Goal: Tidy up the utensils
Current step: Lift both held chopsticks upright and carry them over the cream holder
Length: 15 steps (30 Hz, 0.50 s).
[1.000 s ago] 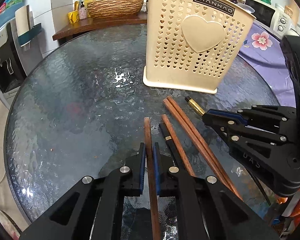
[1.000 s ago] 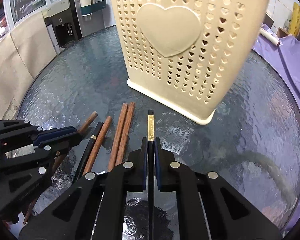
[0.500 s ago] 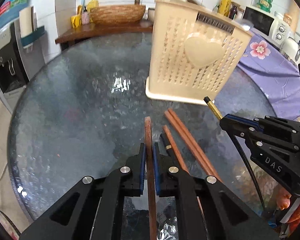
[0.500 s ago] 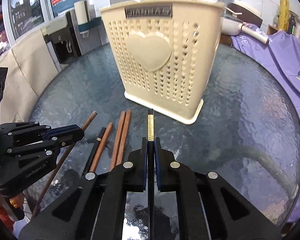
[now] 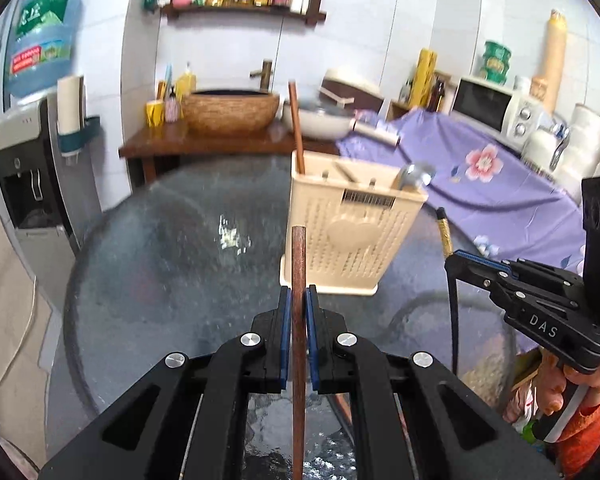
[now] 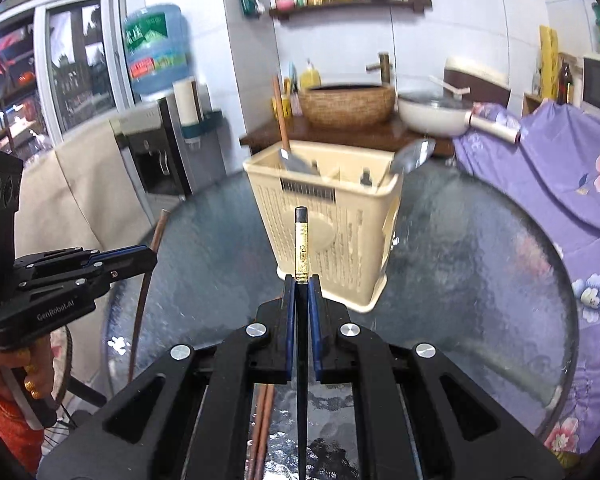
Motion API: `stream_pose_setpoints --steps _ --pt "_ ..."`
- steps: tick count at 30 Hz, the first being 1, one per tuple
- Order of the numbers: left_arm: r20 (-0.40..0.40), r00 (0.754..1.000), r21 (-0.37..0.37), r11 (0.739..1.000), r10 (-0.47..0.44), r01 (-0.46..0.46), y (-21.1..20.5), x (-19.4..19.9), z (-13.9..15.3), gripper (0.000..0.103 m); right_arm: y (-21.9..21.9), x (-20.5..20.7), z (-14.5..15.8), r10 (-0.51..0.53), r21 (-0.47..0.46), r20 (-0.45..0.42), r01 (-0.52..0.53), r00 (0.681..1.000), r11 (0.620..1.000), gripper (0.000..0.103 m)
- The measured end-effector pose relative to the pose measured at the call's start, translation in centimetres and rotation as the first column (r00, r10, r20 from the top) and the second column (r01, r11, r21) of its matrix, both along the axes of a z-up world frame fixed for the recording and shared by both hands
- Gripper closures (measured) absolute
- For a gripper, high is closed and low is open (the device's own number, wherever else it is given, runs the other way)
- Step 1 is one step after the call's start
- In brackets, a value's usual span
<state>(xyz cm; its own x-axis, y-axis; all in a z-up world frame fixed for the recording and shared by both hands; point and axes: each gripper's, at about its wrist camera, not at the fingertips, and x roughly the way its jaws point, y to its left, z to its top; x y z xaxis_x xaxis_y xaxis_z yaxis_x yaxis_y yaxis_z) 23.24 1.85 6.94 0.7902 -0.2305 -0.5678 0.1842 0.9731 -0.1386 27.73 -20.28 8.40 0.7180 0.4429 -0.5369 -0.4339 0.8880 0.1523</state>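
My left gripper (image 5: pixel 297 300) is shut on a brown wooden chopstick (image 5: pixel 299 256), lifted above the round glass table (image 5: pixel 172 248). My right gripper (image 6: pixel 300 288) is shut on a black chopstick with a gold band (image 6: pixel 301 248), also raised off the table. The cream perforated utensil holder (image 5: pixel 348 248) (image 6: pixel 332 232) stands ahead of both, past the chopstick tips. Inside it are a brown stick (image 5: pixel 296 128), a spoon (image 6: pixel 410 156) and a flat metal utensil (image 6: pixel 296 162). Two brown chopsticks (image 6: pixel 262 432) lie on the glass beneath the right gripper.
Behind the table a wooden counter (image 5: pixel 204 144) carries a woven basin (image 5: pixel 230 112) and a white pan (image 6: pixel 432 114). A water dispenser (image 5: pixel 24 176) stands left. A purple flowered cloth (image 5: pixel 480 168) covers the right side, with a microwave (image 5: pixel 496 108) behind it.
Both grippers have risen off the table with their chopsticks and tilted more level. The holder now appears lower and farther, its open top in view.
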Motion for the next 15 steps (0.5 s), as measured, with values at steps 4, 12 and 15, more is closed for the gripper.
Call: stream_pose_setpoints --steps 4,12,15 --pt "0.034 0.999 -0.018 1.0 -0.012 0.013 0.1 -0.8 1.4 0.096 -0.2 -1.1 1.2 0.01 0.018 0.023 -0.011 1.0 1.0 0.096" --pt "0.065 0.997 -0.028 0.999 -0.035 0.036 0.5 -1.7 2.9 0.096 -0.2 -2.0 2.4 0.031 0.013 0.04 -0.032 0.999 0.999 0.096" --pt "0.082 0.996 -0.028 0.999 -0.037 0.039 0.6 -2.1 3.5 0.096 -0.2 -2.3 3.0 0.033 0.017 0.05 -0.034 0.998 0.999 0.096"
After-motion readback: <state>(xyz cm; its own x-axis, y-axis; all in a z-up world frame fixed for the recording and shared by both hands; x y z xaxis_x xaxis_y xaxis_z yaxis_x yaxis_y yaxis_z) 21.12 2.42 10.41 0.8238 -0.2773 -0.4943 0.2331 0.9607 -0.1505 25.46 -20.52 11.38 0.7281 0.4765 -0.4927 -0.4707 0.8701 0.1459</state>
